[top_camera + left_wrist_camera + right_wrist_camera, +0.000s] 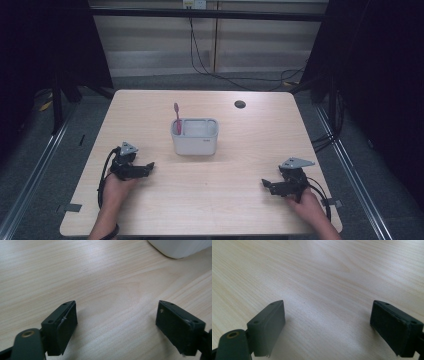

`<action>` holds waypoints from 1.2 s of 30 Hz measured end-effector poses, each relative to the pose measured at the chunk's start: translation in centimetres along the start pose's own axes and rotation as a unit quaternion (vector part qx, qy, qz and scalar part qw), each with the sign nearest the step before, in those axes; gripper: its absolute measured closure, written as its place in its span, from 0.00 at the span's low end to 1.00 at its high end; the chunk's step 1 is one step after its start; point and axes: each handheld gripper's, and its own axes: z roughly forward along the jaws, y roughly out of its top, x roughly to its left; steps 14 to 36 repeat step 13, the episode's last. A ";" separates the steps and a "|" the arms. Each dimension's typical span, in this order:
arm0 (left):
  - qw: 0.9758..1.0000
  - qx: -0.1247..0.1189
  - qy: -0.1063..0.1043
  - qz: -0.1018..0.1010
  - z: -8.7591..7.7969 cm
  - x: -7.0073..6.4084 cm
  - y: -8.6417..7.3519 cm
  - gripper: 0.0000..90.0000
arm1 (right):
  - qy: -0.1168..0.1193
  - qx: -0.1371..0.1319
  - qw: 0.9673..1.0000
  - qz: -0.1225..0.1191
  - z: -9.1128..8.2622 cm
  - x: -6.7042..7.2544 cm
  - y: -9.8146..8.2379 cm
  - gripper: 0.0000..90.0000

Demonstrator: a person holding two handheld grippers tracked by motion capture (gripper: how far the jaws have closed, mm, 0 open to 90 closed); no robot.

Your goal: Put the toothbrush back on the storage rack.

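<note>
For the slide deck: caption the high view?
Pink toothbrush upright in white holder; left gripper and right gripper open.

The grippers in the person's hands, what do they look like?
Both are small and black. The left gripper and the right gripper each carry a grey three-cornered plate on top and trail a black cable. Up close, each has two chunky black rectangular jaws with small screw holes.

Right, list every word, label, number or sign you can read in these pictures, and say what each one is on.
White holder: a small dark mark low on its front, right of the middle, too small and blurred to read.
Pink toothbrush: no lettering can be made out.
Table: plain wood grain, no text.
Left gripper and right gripper: no markings on the black jaws.
</note>
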 end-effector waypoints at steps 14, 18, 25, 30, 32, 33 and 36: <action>1.000 0.003 0.000 0.000 0.0 0.0 0.0 0.18 | 0.000 0.000 1.000 0.000 0.0 0.0 0.0 0.13; 1.000 0.003 0.000 0.000 0.0 0.0 0.0 0.18 | 0.000 0.000 1.000 0.000 0.0 0.0 0.0 0.13; 1.000 0.003 0.000 0.000 0.0 0.0 0.0 0.18 | 0.000 0.000 1.000 0.000 0.0 0.0 0.0 0.13; 1.000 0.003 0.000 0.000 0.0 0.0 0.0 0.18 | 0.000 0.000 1.000 0.000 0.0 0.0 0.0 0.13; 1.000 0.003 0.000 0.000 0.0 0.0 0.0 0.18 | 0.000 0.000 1.000 0.000 0.0 0.0 0.0 0.13; 1.000 0.003 0.000 0.000 0.0 0.0 0.0 0.18 | 0.000 0.000 1.000 0.000 0.0 0.0 0.0 0.13; 1.000 0.003 0.000 0.000 0.0 0.0 0.0 0.18 | 0.000 0.000 1.000 0.000 0.0 0.0 0.0 0.13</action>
